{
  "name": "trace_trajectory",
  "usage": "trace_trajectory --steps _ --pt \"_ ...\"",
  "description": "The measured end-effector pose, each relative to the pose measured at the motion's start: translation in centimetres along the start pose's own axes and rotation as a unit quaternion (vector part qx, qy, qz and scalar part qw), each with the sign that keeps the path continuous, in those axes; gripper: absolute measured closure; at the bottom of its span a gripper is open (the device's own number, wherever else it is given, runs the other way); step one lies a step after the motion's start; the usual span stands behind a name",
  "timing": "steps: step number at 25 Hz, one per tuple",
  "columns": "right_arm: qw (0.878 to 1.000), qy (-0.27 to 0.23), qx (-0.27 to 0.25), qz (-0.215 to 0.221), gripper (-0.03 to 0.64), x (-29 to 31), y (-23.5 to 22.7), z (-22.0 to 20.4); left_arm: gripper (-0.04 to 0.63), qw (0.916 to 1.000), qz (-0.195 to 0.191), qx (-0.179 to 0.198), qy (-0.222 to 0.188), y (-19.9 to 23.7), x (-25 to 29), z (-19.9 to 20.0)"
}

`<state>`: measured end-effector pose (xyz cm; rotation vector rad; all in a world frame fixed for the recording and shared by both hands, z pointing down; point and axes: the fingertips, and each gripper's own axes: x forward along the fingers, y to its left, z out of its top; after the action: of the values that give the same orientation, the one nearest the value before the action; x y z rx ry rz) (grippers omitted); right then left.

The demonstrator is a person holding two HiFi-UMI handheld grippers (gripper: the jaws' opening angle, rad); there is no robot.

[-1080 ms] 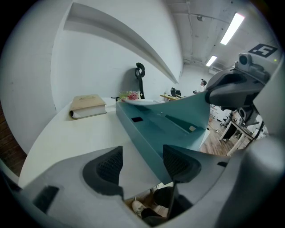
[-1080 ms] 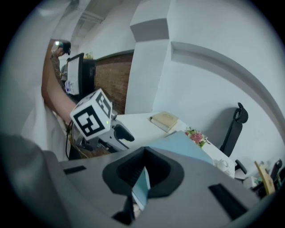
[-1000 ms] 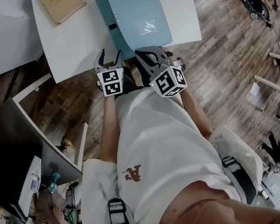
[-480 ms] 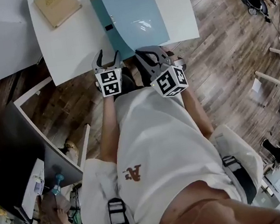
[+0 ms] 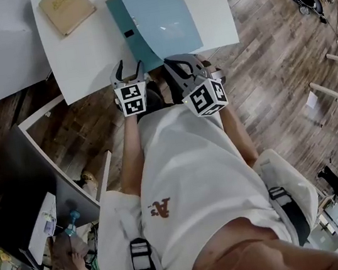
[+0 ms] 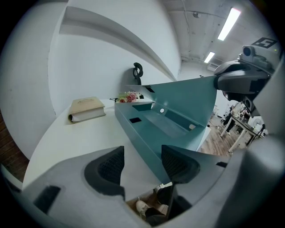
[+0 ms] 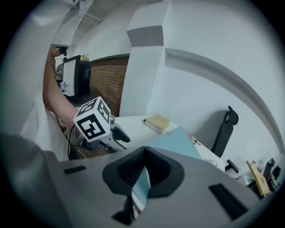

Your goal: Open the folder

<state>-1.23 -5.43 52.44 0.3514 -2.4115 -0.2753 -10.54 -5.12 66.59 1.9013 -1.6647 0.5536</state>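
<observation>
- The right gripper [image 5: 178, 66] has its fingers closed flat on the near edge of the folder [image 5: 159, 15], gripping its thin light-blue cover [image 7: 173, 140], which stands lifted.
- The left gripper [image 6: 142, 164], at its 9 o'clock, has its fingers [image 6: 107, 167] rather wide. They have just been closing. The near corner of the teal base [image 6: 156, 127] reaches in between them but is not pressed.
- The folder lies half open on the white surface [image 5: 86, 55], at 12 o'clock from both grippers.
- I judge it light, smooth and a little slippery. The cover bends, so take it by the free edge and pin the stiffer base against sliding.
- A book [image 5: 66, 9] lies apart at 11 o'clock.
</observation>
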Motion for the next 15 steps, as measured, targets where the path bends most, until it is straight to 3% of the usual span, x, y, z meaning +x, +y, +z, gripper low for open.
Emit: trace_trajectory --steps 15 --pt "0.999 -0.002 0.009 -0.035 0.609 -2.4 -1.7 0.0 0.33 1.0 0.001 0.006 -0.001 -0.1 -0.1 0.0"
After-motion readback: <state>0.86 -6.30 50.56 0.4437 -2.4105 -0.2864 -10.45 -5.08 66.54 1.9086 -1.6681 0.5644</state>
